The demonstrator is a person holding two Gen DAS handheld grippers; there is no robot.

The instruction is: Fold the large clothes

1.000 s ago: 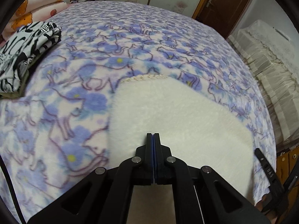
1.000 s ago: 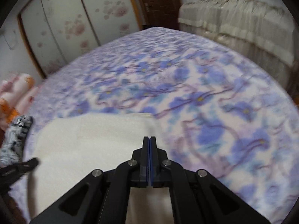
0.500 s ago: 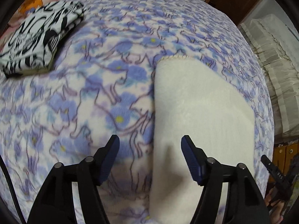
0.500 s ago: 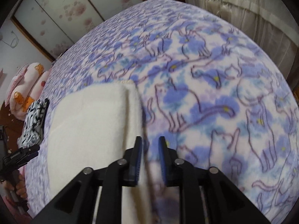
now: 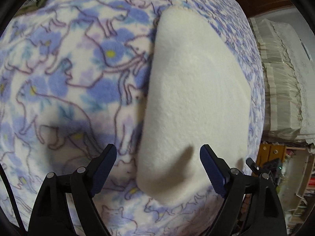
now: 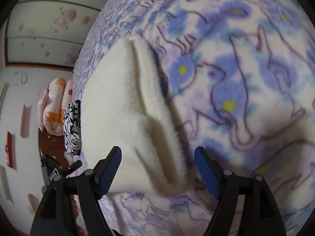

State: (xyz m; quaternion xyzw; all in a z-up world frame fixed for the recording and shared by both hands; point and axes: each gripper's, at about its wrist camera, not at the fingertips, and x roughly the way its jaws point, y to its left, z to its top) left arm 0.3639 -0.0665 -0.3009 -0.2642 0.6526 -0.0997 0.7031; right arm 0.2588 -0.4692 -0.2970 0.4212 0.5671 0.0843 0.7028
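Left wrist view, left tongs [image 5: 157,167] just opening wide, straddling cream garment [image 5: 195,90] edge

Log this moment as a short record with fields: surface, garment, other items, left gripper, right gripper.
surface: bed with a blue cat-print blanket
garment: cream fleece garment, folded, lying flat on the blanket
other items: black-and-white folded cloth and pink pillows past the garment's far side
left gripper: jaws have just been opening, now wide over the garment's near left edge, gripping nothing
right gripper: jaws have just been opening, now wide over the garment's right edge, gripping nothing
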